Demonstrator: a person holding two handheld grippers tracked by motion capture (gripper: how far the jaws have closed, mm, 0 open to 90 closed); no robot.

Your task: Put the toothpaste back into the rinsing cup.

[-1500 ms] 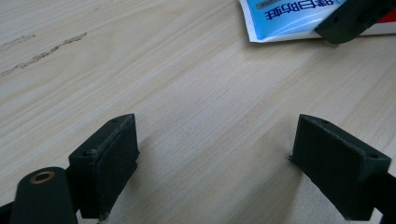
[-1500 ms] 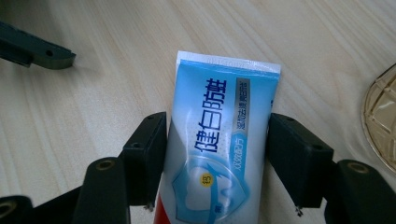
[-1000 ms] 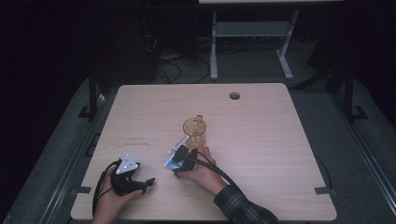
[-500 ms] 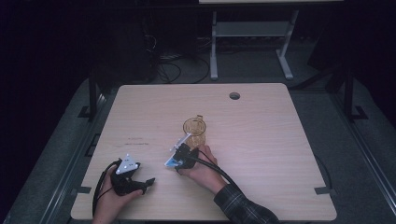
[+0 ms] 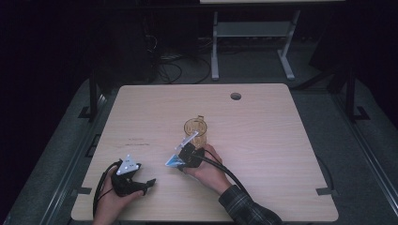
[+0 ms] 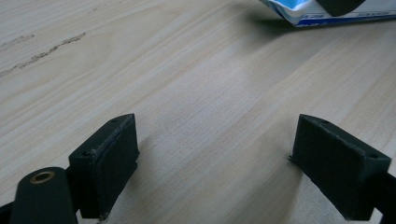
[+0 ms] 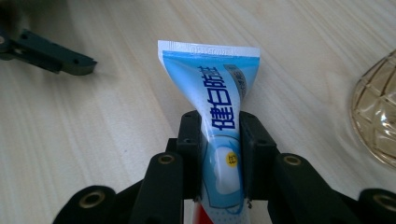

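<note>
Table [image 5: 281,154]: one, pale wood, one round cable hole [image 5: 235,96] near far edge; amber glass mug [image 5: 196,133]: one, upright, mid-table, a pale stick leaning out of it, can't tell what; toothpaste tube [image 7: 219,112]: one, blue and white, crimped end pointing away from the hand, lying low over the wood just beside the mug's near side.

Right gripper [image 7: 219,154]: jaws have just been closing w/ the tube between them; pads now pressed on both sides of the tube approx mid-body, so clamped on it. Left gripper [image 6: 215,154]: jaws wide apart, nothing between, resting on the bare wood near the front-left corner, well apart from the mug; tube end visible at top of its view.

Step in hand, judged: securing the tube for a lift, prob. toward the mug. To do well: keep squeeze modest, soft tube buckles or oozes; grip sits centred, good; lift straight up before swinging; mind the mug close by; left stays parked.

Count: 1 table, 1 mug, 1 tube, 2 grippers.
</note>
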